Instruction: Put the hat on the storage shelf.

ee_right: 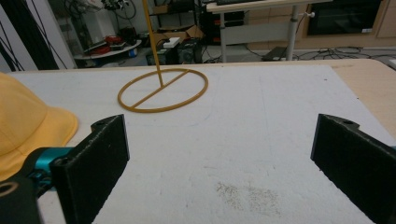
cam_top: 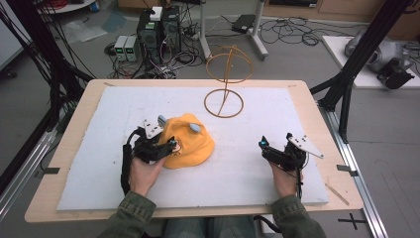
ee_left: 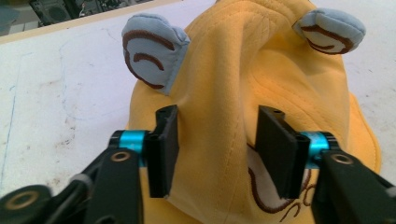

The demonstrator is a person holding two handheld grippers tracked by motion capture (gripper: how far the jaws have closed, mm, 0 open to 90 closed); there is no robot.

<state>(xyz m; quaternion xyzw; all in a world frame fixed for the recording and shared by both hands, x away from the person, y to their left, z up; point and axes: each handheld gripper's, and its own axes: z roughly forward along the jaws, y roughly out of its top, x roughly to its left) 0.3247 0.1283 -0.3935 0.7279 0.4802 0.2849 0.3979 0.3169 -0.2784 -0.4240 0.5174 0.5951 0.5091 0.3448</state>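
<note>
A yellow hat (cam_top: 190, 141) with two pale blue ears lies on the white foam board (cam_top: 277, 114), left of centre. My left gripper (cam_top: 171, 145) is at its near left side. In the left gripper view the jaws (ee_left: 217, 149) press a raised fold of the hat (ee_left: 261, 70) from both sides, about half closed. My right gripper (cam_top: 262, 145) hovers low over bare board at the right, open and holding nothing (ee_right: 219, 158). The hat's brim (ee_right: 28, 121) shows at the left of the right gripper view.
A yellow wire stand (cam_top: 228, 79) with a ring base, thin pole (ee_right: 156, 60) and hooped top rises at the back centre of the board. The wooden table's rim (cam_top: 317, 119) borders the board. Computers, cables and a black frame stand on the floor beyond.
</note>
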